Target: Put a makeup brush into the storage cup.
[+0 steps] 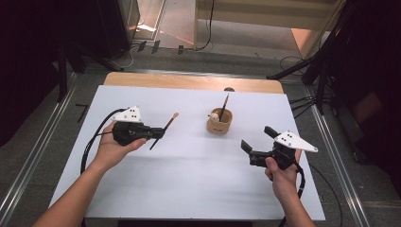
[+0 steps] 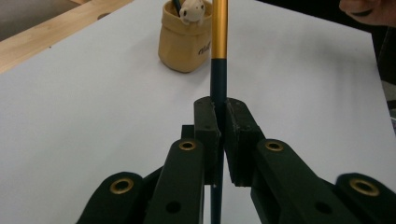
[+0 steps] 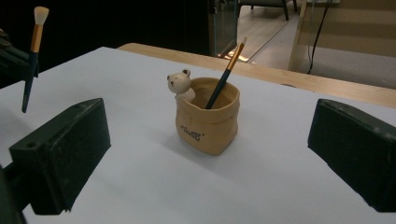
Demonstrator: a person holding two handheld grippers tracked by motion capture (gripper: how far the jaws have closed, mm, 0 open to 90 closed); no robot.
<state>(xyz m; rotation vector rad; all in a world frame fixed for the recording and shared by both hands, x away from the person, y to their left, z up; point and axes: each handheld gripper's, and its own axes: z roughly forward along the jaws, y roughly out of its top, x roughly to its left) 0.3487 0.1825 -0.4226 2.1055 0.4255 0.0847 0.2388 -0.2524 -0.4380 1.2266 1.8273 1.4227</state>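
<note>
My left gripper is at the left of the white table top, shut on a make-up brush with a dark handle, gold ferrule and pale bristles. Its jaws pinch the dark handle in the left gripper view, with the brush pointing away from them. A tan pouch-shaped cup with a small bear figure on its rim stands mid-table. A second brush leans inside it. My right gripper is at the right, open wide, with the cup ahead between its pads, apart from them.
A white sheet covers the table, with a wooden strip along the far edge. Cables trail from both grippers. Beyond the table are a dark floor, stands and cables. White surface lies open in front of and around the cup.
</note>
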